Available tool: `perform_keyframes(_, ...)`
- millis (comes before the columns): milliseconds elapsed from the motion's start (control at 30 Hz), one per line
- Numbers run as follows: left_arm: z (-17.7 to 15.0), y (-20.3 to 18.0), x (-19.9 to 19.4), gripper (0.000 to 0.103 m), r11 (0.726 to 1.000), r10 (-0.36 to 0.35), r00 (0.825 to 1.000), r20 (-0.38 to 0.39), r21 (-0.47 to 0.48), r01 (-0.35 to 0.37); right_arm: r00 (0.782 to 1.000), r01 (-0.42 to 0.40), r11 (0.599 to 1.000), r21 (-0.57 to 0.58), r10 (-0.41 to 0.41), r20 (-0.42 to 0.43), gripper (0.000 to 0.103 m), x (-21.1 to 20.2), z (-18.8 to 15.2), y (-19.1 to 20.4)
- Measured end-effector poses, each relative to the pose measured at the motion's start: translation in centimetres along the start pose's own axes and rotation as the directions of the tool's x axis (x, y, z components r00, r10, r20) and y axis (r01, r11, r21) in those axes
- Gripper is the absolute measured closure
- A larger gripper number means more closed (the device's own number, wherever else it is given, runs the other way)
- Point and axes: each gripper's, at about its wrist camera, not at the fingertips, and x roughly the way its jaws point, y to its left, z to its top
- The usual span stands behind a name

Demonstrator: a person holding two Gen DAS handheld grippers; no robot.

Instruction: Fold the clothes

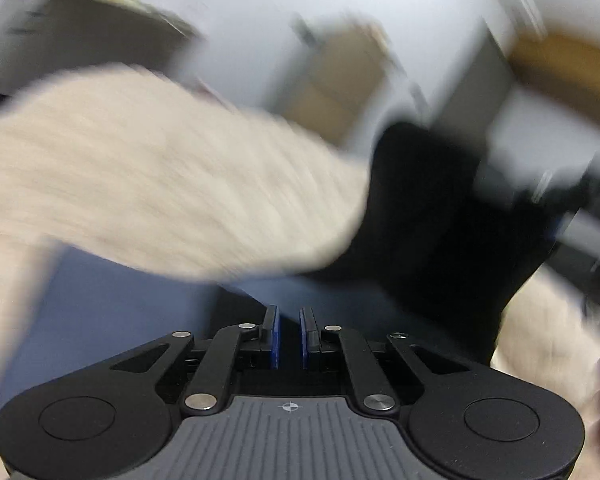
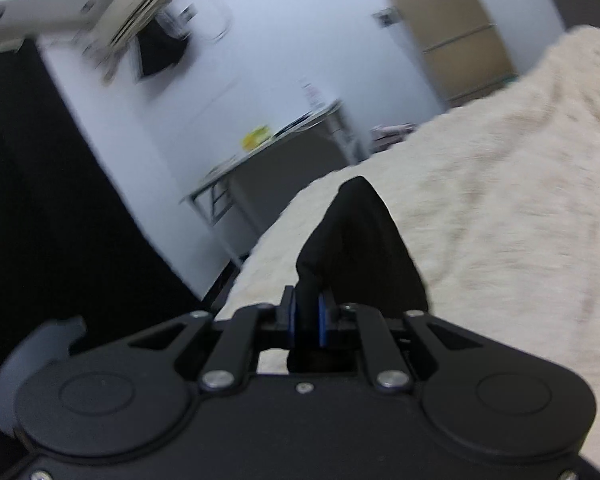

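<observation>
A black garment [image 2: 360,236] is pinched between the blue pads of my right gripper [image 2: 307,316], and its cloth rises in a peak above the fingers over a cream fleece blanket [image 2: 500,208]. In the left wrist view the same black garment [image 1: 440,220] hangs blurred at the centre right, ahead of my left gripper [image 1: 289,332]. The left gripper's blue pads stand a narrow gap apart with nothing between them. A cream fleece fold [image 1: 160,176] sweeps across the left of that view. Both views are motion-blurred.
A grey folding table [image 2: 284,136] with a yellow item stands by the white wall. A tan cabinet [image 2: 456,36] stands at the back right. An air conditioner [image 2: 140,4] hangs at upper left. A blue surface [image 1: 112,300] lies under the fleece fold.
</observation>
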Motion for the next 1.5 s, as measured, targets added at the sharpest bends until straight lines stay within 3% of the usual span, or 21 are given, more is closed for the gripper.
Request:
perform_keyframes(67,0.3,3.6,-4.3,0.093,0.994,0.058,0.993,0.102,-0.096,-0.048,0.999,0.001,0.998,-0.06,-0.004,-0.049,0.092,3.3,-1.9,3.2)
perform_keyframes(133,-0.1,6.9,-7.8,0.093,0.975,0.145,0.971,0.188,-0.192,-0.108,0.995,-0.002,0.994,-0.114,-0.009,-0.095,0.086,6.7,-5.1,5.9)
perform_keyframes(167,-0.4,7.9,-9.1,0.093,0.957,0.224,0.949,0.22,-0.233,-0.172,0.992,-0.016,0.992,-0.126,0.0,-0.127,0.076,8.7,-6.9,7.1)
perform_keyframes(200,-0.6,8.6,-10.8,0.093,0.918,0.361,0.895,0.262,-0.271,-0.29,0.987,-0.037,0.991,-0.127,0.016,-0.163,0.073,10.2,-8.4,7.8)
perform_keyframes(267,-0.7,9.1,-12.4,0.093,0.868,0.477,0.826,0.3,-0.31,-0.389,0.937,-0.135,0.989,-0.067,0.105,-0.333,0.071,13.8,-12.6,9.3)
perform_keyframes(300,-0.8,9.4,-13.1,0.092,0.852,0.503,0.804,0.316,-0.333,-0.403,0.931,-0.158,0.987,-0.032,0.138,-0.337,0.072,13.4,-12.9,9.3)
perform_keyframes(367,-0.8,9.7,-13.6,0.082,0.855,0.492,0.811,0.316,-0.351,-0.382,0.92,-0.202,0.979,0.032,0.2,-0.337,0.066,12.4,-13.6,9.4)
perform_keyframes(433,-0.9,9.8,-13.5,0.078,0.869,0.463,0.831,0.309,-0.343,-0.357,0.947,-0.226,0.97,-0.088,0.198,-0.254,0.059,9.0,-11.7,8.7)
perform_keyframes(567,-0.6,8.7,-12.4,0.077,0.918,0.377,0.876,0.301,-0.25,-0.308,0.996,-0.052,0.955,-0.292,0.028,-0.086,0.053,4.1,-7.3,4.7)
perform_keyframes(700,-1.0,6.6,-10.7,0.071,0.95,0.312,0.904,0.291,-0.114,-0.29,0.984,0.153,0.91,-0.386,-0.178,-0.029,0.069,2.3,-4.1,0.5)
perform_keyframes(800,-1.5,5.4,-9.9,0.068,0.959,0.282,0.92,0.272,-0.051,-0.279,0.988,0.137,0.865,-0.482,-0.157,0.0,0.065,0.2,-4.8,1.1)
perform_keyframes(867,-1.8,5.1,-9.5,0.065,0.964,0.263,0.932,0.25,-0.029,-0.265,0.992,0.113,0.799,-0.59,-0.126,0.018,0.042,-1.8,-7.1,2.2)
perform_keyframes(933,-2.1,4.6,-8.9,0.057,0.968,0.244,0.945,0.218,0.003,-0.25,0.993,0.109,0.726,-0.679,-0.114,0.037,0.037,-2.8,-9.6,2.9)
perform_keyframes(967,-2.3,4.1,-8.4,0.047,0.962,0.257,0.945,0.201,0.039,-0.27,0.993,0.105,0.687,-0.719,-0.116,0.034,0.036,-2.9,-11.1,3.2)
perform_keyframes(1033,-2.7,2.9,-7.3,0.043,0.94,0.292,0.942,0.164,0.132,-0.314,0.991,0.096,0.622,-0.777,-0.131,0.017,0.036,-2.2,-13.4,3.6)
perform_keyframes(1133,-3.9,0.5,-5.6,0.04,0.882,0.298,0.947,0.122,0.344,-0.322,0.98,0.148,0.51,-0.847,-0.194,0.054,0.035,-0.9,-15.8,3.5)
perform_keyframes(1167,-4.6,-0.6,-4.8,0.04,0.847,0.294,0.95,0.102,0.432,-0.309,0.974,0.167,0.482,-0.86,-0.216,0.068,0.036,-0.3,-16.1,3.6)
perform_keyframes(1267,-7.0,-3.5,-2.1,0.04,0.702,0.316,0.947,0.057,0.658,-0.274,0.959,0.209,0.421,-0.883,-0.265,0.1,0.037,1.7,-16.7,3.2)
perform_keyframes(1333,-9.1,-5.0,0.6,0.04,0.561,0.341,0.94,0.028,0.796,-0.228,0.945,0.248,0.386,-0.889,-0.3,0.133,0.045,2.9,-16.9,2.9)
perform_keyframes(1433,-10.8,-5.9,3.2,0.04,0.442,0.328,0.945,0.012,0.882,-0.165,0.944,0.239,0.469,-0.85,-0.316,0.092,0.086,4.0,-15.9,2.2)
perform_keyframes(1500,-11.7,-6.0,5.3,0.04,0.356,0.331,0.943,0.044,0.919,-0.168,0.945,0.247,0.481,-0.841,-0.313,0.098,0.087,4.3,-15.5,1.6)
